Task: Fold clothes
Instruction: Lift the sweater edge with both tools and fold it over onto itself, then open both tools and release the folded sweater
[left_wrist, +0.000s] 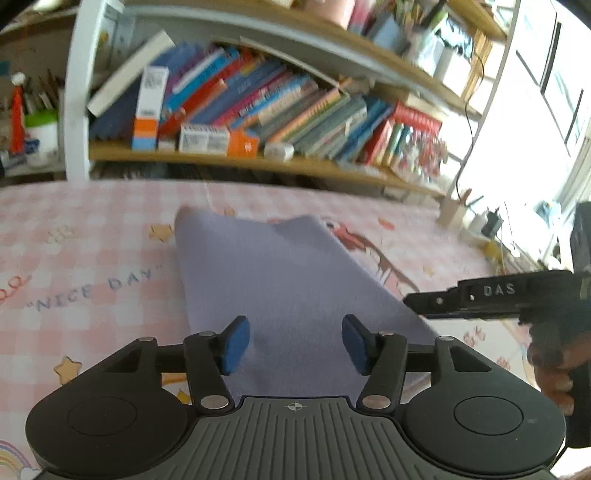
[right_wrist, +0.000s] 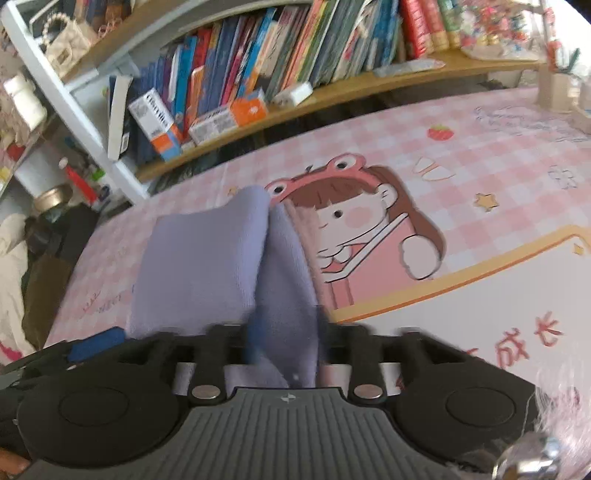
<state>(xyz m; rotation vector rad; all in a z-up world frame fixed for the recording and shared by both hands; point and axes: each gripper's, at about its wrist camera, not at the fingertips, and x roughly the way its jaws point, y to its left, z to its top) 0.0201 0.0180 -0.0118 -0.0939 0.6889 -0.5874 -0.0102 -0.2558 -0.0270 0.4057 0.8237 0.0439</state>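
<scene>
A lavender cloth (left_wrist: 288, 284) lies on the pink checked tablecloth (left_wrist: 74, 258), stretching away from me. My left gripper (left_wrist: 295, 343) is open, its blue pads (left_wrist: 236, 343) spread over the near end of the cloth without holding it. My right gripper (right_wrist: 284, 332) is shut on the cloth's near edge; the cloth (right_wrist: 207, 266) is lifted and creased into a ridge between the blurred fingers. The right gripper also shows in the left wrist view (left_wrist: 498, 299), at the cloth's right edge, held by a hand.
A bookshelf (left_wrist: 258, 110) packed with books runs along the table's far side. A wooden pen holder (left_wrist: 452, 212) and small items stand at the far right. The tablecloth (right_wrist: 461, 184) carries a cartoon girl print to the right of the cloth.
</scene>
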